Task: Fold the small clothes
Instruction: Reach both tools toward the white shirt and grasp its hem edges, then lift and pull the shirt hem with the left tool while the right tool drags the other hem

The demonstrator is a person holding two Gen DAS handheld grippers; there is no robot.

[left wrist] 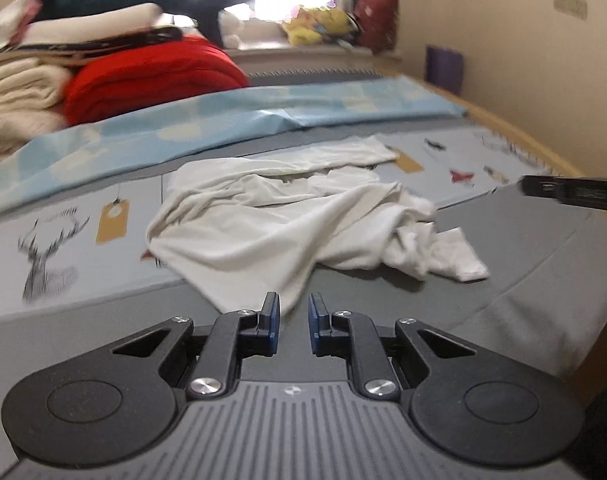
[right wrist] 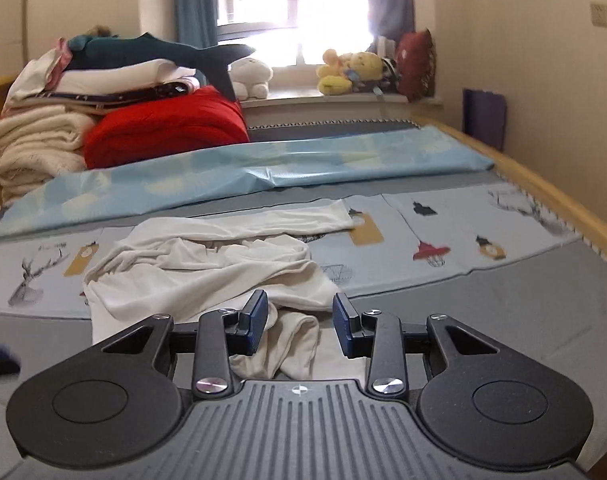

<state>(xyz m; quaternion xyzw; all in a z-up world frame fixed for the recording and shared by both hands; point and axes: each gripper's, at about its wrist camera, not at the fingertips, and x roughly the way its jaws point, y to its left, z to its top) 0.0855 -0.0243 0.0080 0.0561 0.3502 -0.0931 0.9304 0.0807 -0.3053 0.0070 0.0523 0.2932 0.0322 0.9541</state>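
The crumpled white garment lies at twelve o'clock of both unclenched, empty claws, left gripper and right gripper.

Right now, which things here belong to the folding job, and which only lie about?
Job: white garment, left gripper, right gripper.
Lying about: red blanket, cream blankets, blue sheet, shark toy, yellow toys.
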